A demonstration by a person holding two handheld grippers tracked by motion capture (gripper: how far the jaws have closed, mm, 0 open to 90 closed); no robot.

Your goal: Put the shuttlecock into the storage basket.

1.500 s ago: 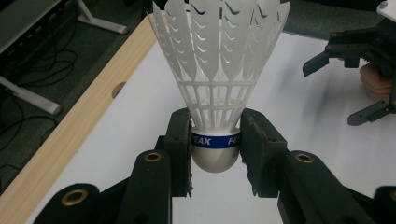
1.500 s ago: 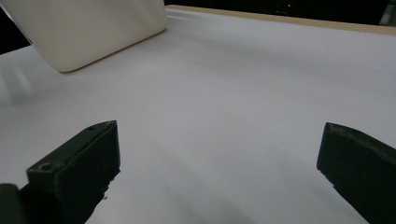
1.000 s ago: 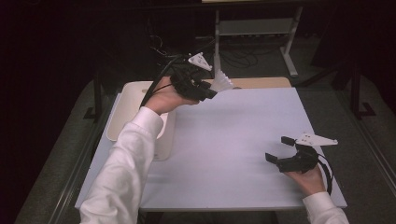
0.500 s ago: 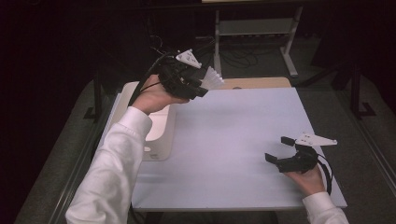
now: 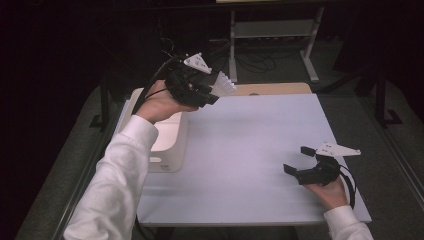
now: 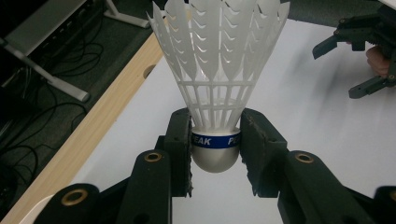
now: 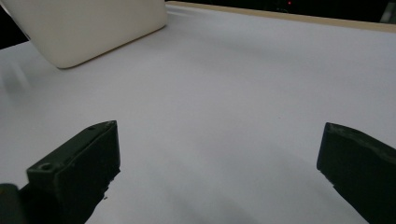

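shuttlecock | clamped at cork between left claw jaws

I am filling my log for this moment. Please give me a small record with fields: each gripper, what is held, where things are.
left gripper: shut on the shuttlecock's cork base, raised over the table's far left
shuttlecock: white skirt, blue band, pointing away from the jaws
right gripper: open, holds nothing, low at the table's near right
tray: cream, on the table's left edge
table: white top
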